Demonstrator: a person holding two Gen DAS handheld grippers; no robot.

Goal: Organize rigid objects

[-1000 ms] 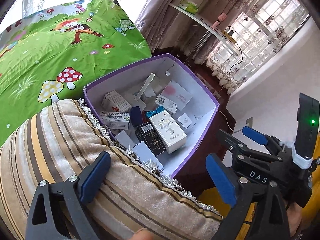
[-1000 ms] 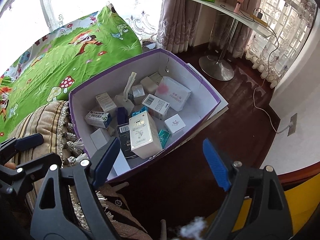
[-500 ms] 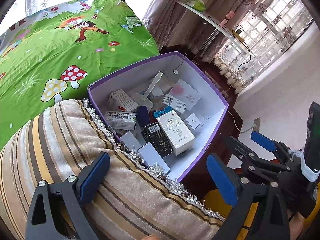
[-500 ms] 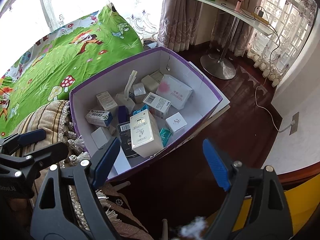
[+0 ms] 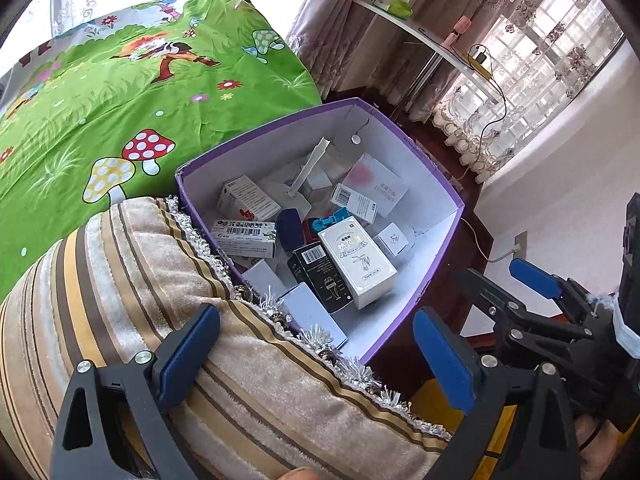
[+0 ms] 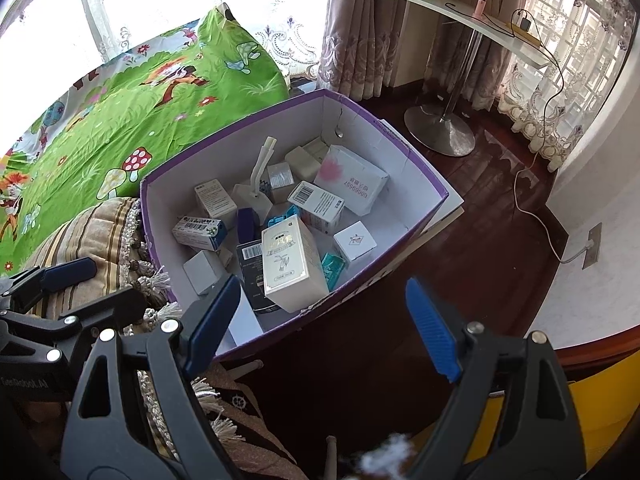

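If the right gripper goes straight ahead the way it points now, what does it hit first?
Probably the near wall of the purple cardboard box, just beyond the open right gripper; slightly higher, the tall white carton inside. Depth is unclear.

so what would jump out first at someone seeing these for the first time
Probably the purple-rimmed box in the middle, heaped with small cartons, a tall white carton lying on top near the front. Behind it, the bright green cartoon bedspread with mushrooms fills the left. Both grippers, left and right, hang open and empty short of the box, and a striped fringed cushion lies under the left one.
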